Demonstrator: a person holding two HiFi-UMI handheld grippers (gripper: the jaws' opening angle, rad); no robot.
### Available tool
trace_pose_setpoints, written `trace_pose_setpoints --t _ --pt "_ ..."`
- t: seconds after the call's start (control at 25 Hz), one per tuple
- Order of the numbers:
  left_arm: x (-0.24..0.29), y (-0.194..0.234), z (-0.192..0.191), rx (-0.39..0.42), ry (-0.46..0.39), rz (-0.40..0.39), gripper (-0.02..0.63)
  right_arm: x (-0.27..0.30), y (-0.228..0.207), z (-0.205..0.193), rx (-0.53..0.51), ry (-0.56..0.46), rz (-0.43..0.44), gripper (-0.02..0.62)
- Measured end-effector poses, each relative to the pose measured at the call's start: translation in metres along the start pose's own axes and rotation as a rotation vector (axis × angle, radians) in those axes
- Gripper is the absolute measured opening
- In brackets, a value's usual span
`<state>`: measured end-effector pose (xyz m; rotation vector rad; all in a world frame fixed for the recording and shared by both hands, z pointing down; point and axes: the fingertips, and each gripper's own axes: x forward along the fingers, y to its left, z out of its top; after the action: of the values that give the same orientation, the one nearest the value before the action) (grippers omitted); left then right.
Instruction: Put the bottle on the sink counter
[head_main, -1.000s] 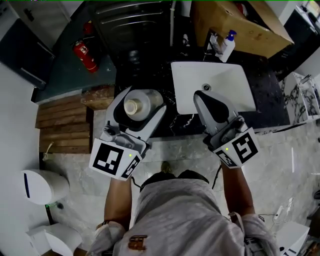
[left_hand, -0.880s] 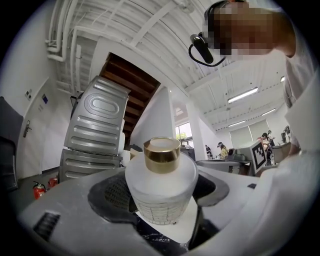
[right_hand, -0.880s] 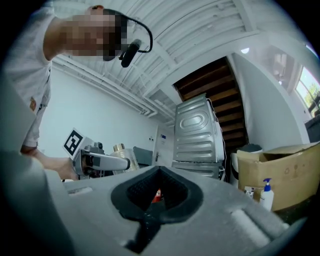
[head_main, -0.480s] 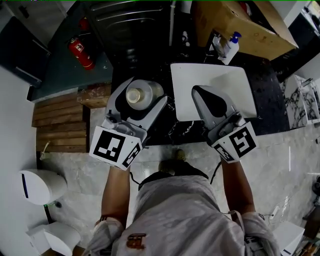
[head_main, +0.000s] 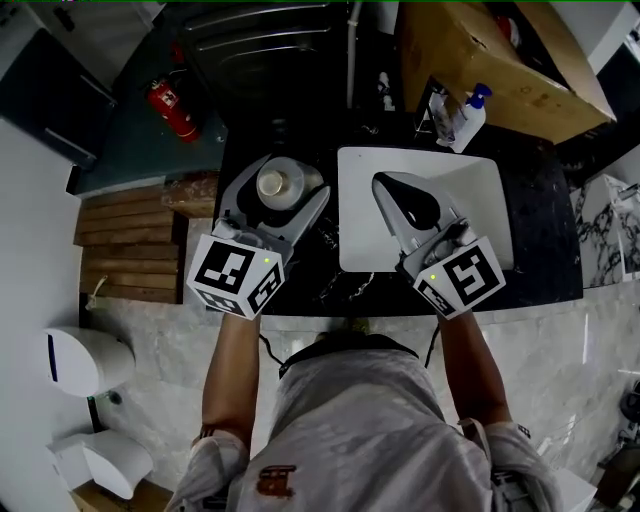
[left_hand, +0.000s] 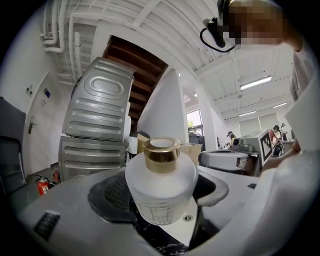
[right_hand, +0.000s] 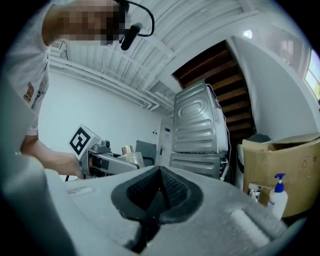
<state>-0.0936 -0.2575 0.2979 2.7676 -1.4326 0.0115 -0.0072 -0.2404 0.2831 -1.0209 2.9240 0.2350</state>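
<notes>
A squat white bottle (left_hand: 160, 192) with a gold collar sits upright between the jaws of my left gripper (head_main: 280, 192), which is shut on it. In the head view the bottle (head_main: 280, 184) hangs over the dark marble sink counter (head_main: 300, 265), left of the white square basin (head_main: 470, 185). My right gripper (head_main: 405, 195) hovers over the basin with its jaws shut and nothing between them; its dark pads (right_hand: 157, 192) meet in the right gripper view. From there the bottle's gold top (right_hand: 128, 149) shows at the left, in the left gripper.
A spray bottle (head_main: 470, 115) stands behind the basin beside a cardboard box (head_main: 500, 60). A steel appliance (head_main: 270, 45) sits beyond the counter. A red fire extinguisher (head_main: 170, 108) and wooden slats (head_main: 130, 240) lie to the left. The basin drain (left_hand: 187, 218) shows below the bottle.
Both grippers have moved forward, further over the counter and basin. The left still holds the bottle; the right stays shut.
</notes>
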Motion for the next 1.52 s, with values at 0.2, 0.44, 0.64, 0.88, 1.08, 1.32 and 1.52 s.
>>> trace_pose_setpoints --t 0.2,0.44,0.64,0.88,1.08,1.32,1.52 --pt "0.035 0.012 -0.017 0.007 0.063 0.037 0.329 0.004 -0.027 -0.020 0.036 0.027 0.024 0.000" --pt "0.064 0.026 -0.045 -0.002 0.143 0.045 0.329 0.011 -0.046 -0.037 0.068 0.045 0.019 0.000" --pt "0.086 0.042 -0.073 -0.030 0.196 0.049 0.328 0.019 -0.058 -0.053 0.088 0.069 -0.008 0.000" --pt "0.109 0.059 -0.115 -0.030 0.275 0.066 0.329 0.028 -0.068 -0.074 0.110 0.105 -0.031 0.000" --pt "0.123 0.068 -0.142 -0.050 0.323 0.071 0.329 0.030 -0.069 -0.086 0.119 0.131 -0.032 0.000" --pt "0.134 0.073 -0.165 -0.075 0.387 0.069 0.330 0.030 -0.072 -0.089 0.121 0.139 -0.042 0.000" --pt "0.139 0.079 -0.181 -0.079 0.448 0.079 0.330 0.028 -0.076 -0.091 0.126 0.140 -0.051 0.000"
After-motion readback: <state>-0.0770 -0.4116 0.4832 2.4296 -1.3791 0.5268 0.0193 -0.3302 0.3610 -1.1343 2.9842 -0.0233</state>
